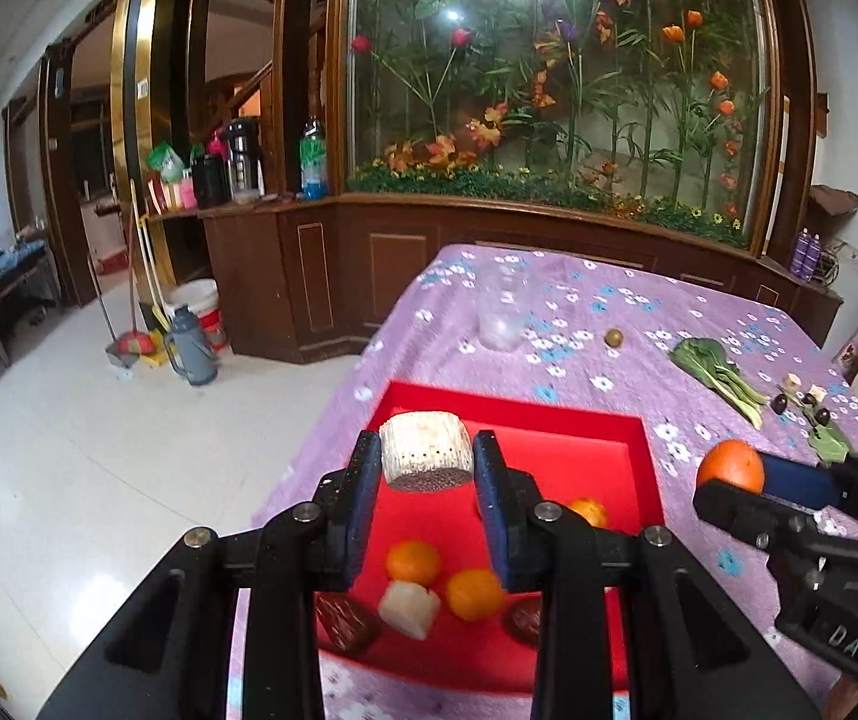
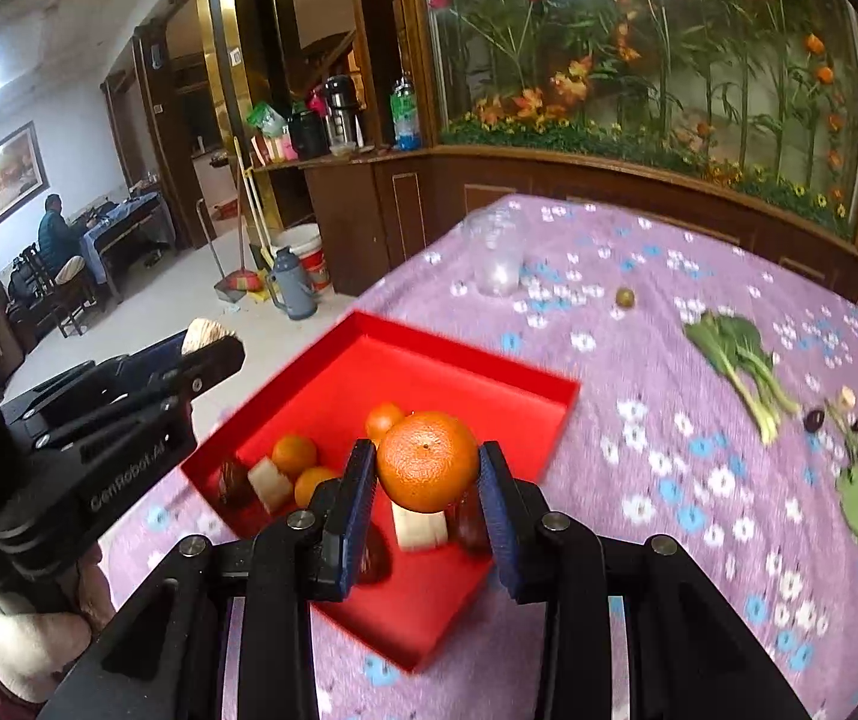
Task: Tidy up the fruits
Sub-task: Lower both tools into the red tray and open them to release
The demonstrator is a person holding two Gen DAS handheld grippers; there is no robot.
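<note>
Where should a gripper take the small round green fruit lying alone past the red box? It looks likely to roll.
Probably across the widest middle of the green fruit, coming from above: it lies alone on the purple cloth, clear all round.

Both grippers are black with silver screws, blue-padded fingers (image 1: 492,474) and white lettering.

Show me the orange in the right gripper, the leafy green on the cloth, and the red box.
orange (image 2: 428,461), right wrist view, middle of peel.
leafy green (image 2: 729,341), right wrist view, on the leaf blade.
red box (image 2: 561,420), right wrist view, right wall.
</note>
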